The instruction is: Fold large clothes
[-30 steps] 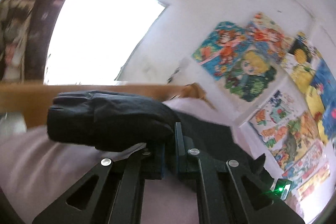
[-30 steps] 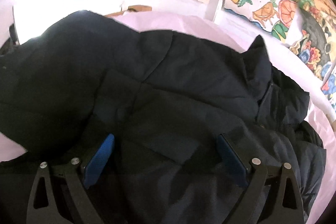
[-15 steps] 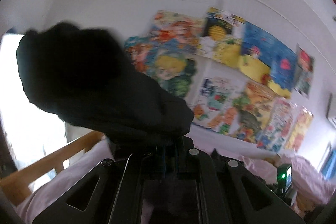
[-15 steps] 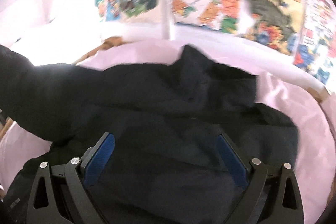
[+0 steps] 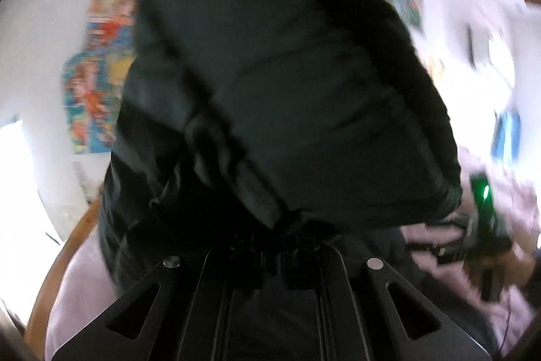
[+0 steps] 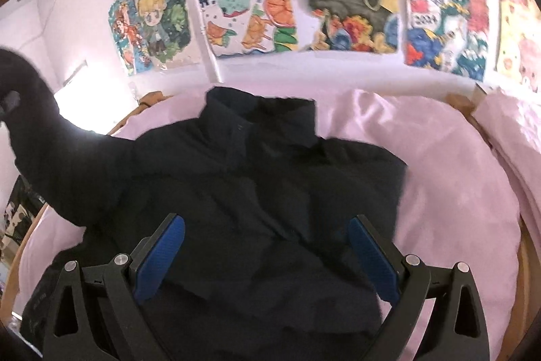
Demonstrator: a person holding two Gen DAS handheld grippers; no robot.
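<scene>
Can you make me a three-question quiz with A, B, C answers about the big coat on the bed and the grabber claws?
1. Where does the jacket's body lie?
A. on the pink bedsheet
B. on a chair
C. on the floor

2. What colour are the right gripper's pads?
A. red
B. blue
C. yellow

3. What is the left gripper doing?
A. hanging open with nothing in it
B. lying on the bed
C. pinching a jacket sleeve

Answers: 1 A, pink sheet shows all around the jacket; 2 B, both pads are bright blue; 3 C, its fingers meet on dark fabric that rises in front of the camera.
</scene>
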